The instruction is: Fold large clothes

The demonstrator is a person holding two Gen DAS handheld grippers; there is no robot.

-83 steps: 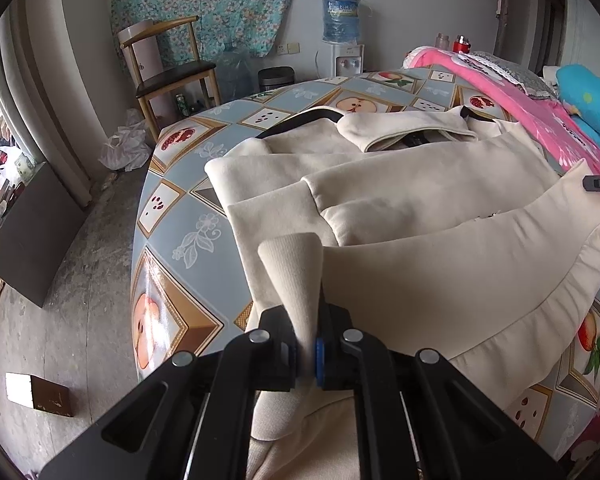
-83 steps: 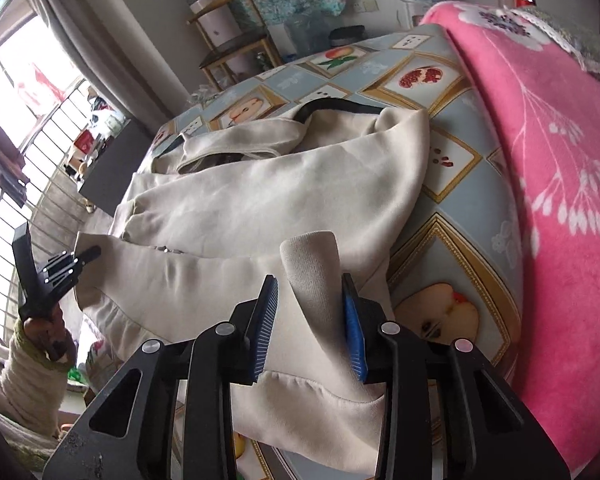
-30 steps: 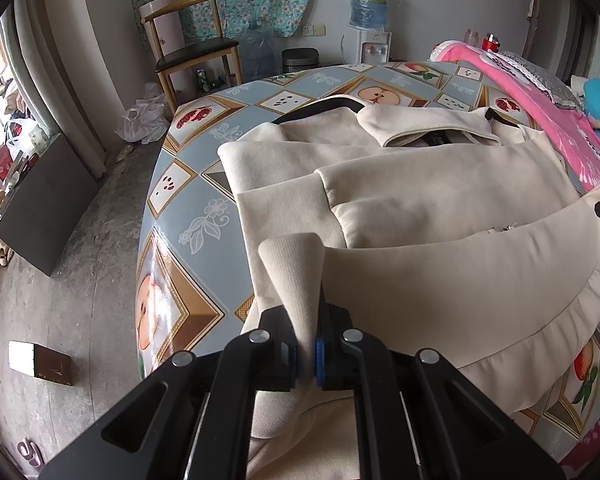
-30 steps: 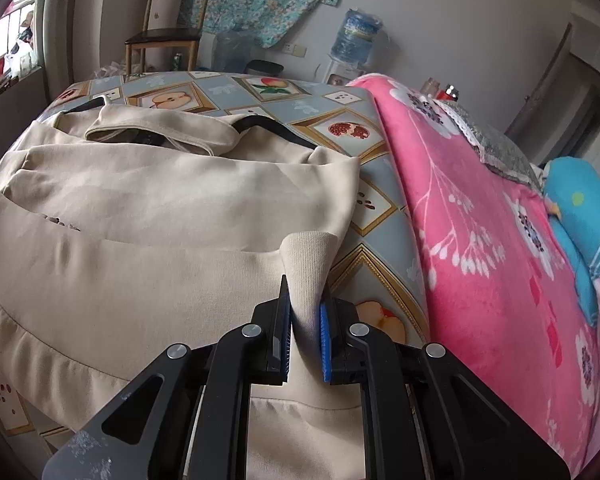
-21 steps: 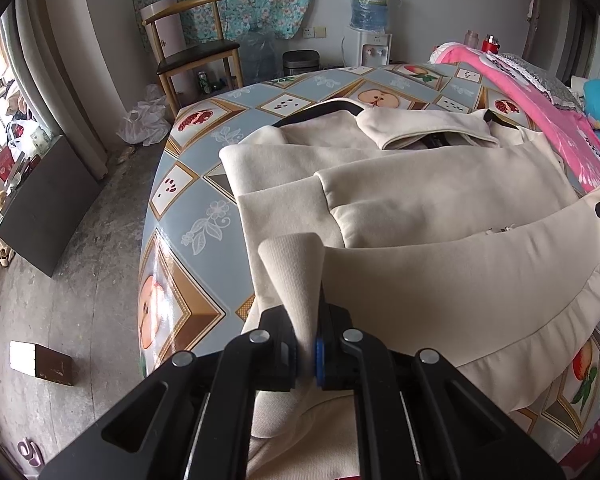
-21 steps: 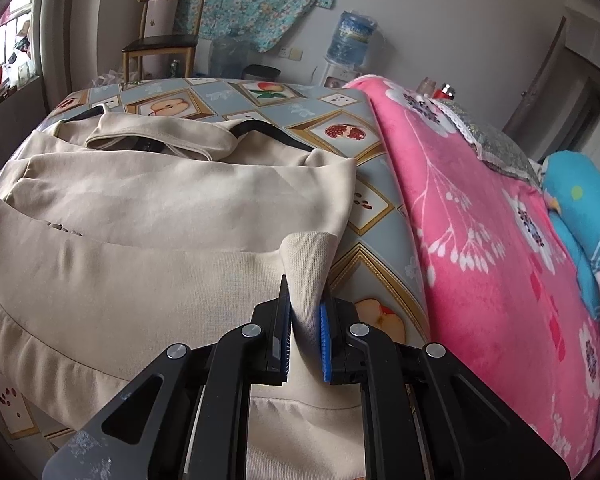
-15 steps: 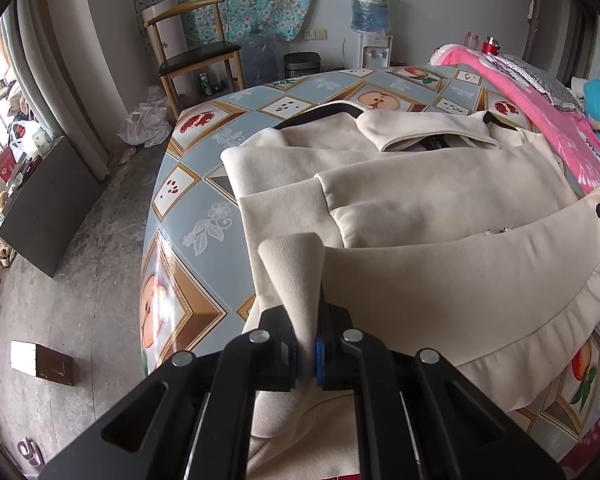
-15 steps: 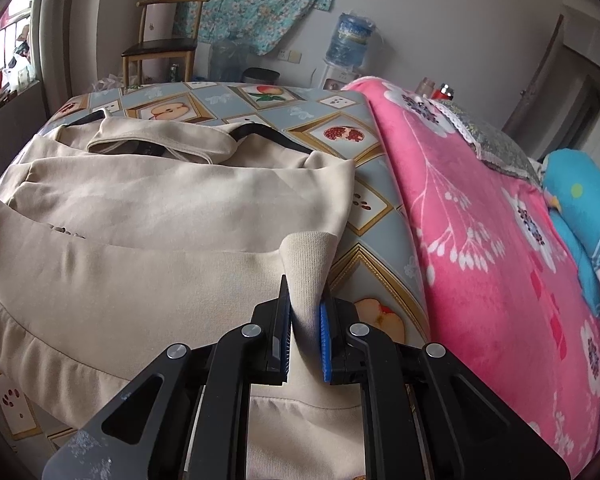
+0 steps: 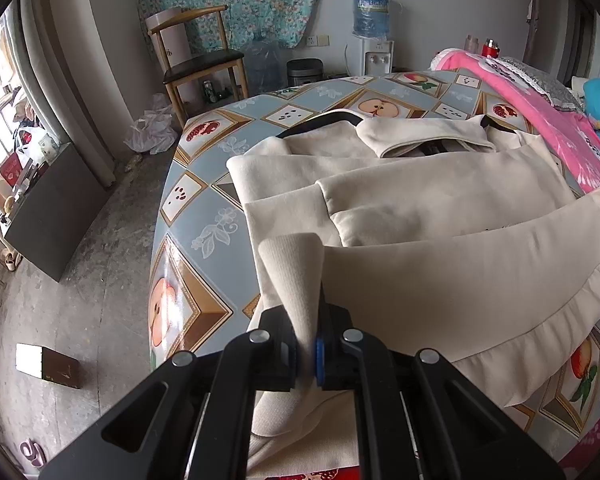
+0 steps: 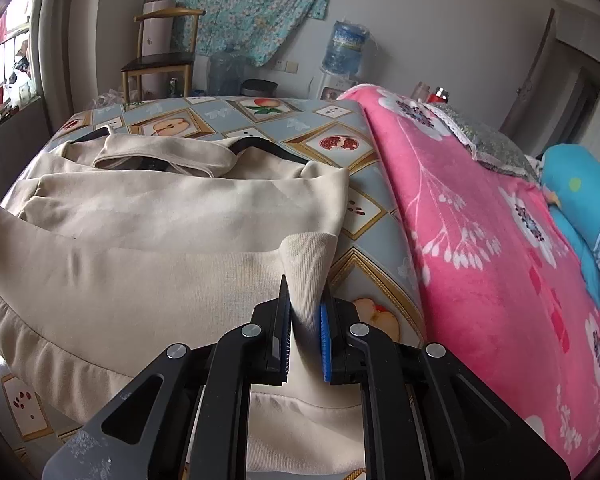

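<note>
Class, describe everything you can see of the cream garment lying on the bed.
The cream, soft-looking knit garment lies spread on the fruit-patterned blue sheet, folded in layers, collar at the far end beside a black strap. Its ribbed hem is lifted: the left gripper and the right gripper each pinch a corner in shut jaws.

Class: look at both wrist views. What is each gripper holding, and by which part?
Both hold the same cream garment. The left gripper pinches its ribbed hem at the left corner; the right gripper pinches the ribbed hem at the right corner.
</note>
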